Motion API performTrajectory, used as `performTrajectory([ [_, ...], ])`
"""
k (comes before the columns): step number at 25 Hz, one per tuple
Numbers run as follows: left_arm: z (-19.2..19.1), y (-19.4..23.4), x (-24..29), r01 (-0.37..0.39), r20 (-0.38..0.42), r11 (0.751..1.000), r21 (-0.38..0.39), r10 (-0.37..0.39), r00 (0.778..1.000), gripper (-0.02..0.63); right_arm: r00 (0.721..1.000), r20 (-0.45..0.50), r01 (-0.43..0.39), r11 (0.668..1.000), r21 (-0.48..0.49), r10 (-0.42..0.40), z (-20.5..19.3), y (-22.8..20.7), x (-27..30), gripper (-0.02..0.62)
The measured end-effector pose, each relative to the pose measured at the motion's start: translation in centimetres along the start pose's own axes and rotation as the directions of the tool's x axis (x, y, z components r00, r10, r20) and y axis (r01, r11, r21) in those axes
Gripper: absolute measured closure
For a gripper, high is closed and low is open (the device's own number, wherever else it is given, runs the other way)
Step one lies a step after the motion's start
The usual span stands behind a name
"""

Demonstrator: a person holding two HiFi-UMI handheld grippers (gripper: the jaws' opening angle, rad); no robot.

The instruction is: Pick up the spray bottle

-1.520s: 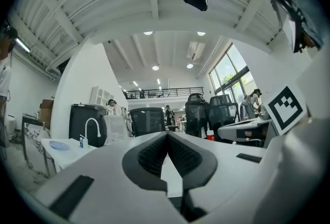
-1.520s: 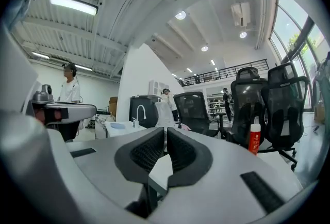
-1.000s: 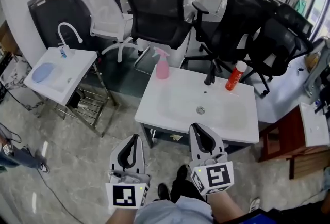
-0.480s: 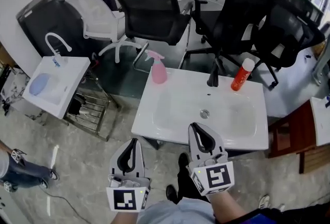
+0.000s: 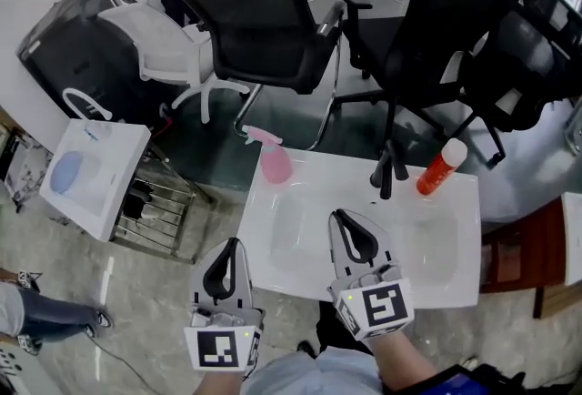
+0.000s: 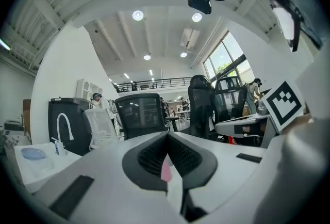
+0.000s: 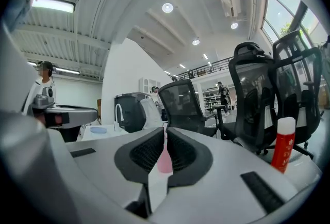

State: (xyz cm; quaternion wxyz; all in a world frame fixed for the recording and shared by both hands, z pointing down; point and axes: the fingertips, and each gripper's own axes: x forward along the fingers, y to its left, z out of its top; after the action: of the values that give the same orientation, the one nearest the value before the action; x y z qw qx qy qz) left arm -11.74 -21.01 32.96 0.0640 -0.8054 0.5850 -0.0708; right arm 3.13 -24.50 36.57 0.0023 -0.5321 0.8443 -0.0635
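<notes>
The pink plastic spray bottle (image 5: 273, 162) stands at the white basin counter's (image 5: 455, 279) far left corner, with open basin before it. The left gripper (image 5: 226, 249) and right gripper (image 5: 348, 222) hover by the near edge, jaws closed and empty. In their own views only a pink sliver shows.

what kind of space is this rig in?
Probably an open office or lab floor staged for testing, not a real bathroom: black mesh office chairs surround a freestanding white sink, with a second sink beside it.

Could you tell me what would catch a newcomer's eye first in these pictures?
The pink spray bottle stands at the back left corner of the white washbasin top, with a red white-capped bottle at its back right. In the foreground, the left gripper and right gripper are both shut and empty, short of the spray bottle.
</notes>
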Motion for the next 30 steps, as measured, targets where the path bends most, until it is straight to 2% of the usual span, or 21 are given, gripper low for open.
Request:
performTrajectory([
  [10,2.8,1.6,4.7,-0.067,0.036,0.998,0.015,0.067,0.997,0.591,0.994,0.048,-0.1,0.994,-0.043,0.102,4.3,-1.5,5.8,0.557],
  [16,1.4,4.1,6.6,-0.087,0.017,0.996,-0.003,0.087,0.996,0.591,0.993,0.018,-0.117,0.992,-0.051,0.118,3.3,-1.3,9.1,0.552],
  [25,-1.7,8.1,11.1,-0.054,-0.02,0.997,-0.049,0.053,0.998,0.591,0.993,-0.068,-0.104,0.993,-0.058,0.1,0.6,-0.7,14.6,0.54],
  [27,-2.8,8.8,11.7,-0.054,-0.042,0.996,-0.068,0.051,0.998,0.591,0.99,-0.088,-0.117,0.991,-0.062,0.112,-0.1,-0.2,15.6,0.523],
  [30,-4.1,9.6,12.9,-0.049,-0.064,0.993,-0.103,0.043,0.997,0.59,0.982,-0.125,-0.15,0.987,-0.059,0.142,-1.3,0.4,17.3,0.424],
])
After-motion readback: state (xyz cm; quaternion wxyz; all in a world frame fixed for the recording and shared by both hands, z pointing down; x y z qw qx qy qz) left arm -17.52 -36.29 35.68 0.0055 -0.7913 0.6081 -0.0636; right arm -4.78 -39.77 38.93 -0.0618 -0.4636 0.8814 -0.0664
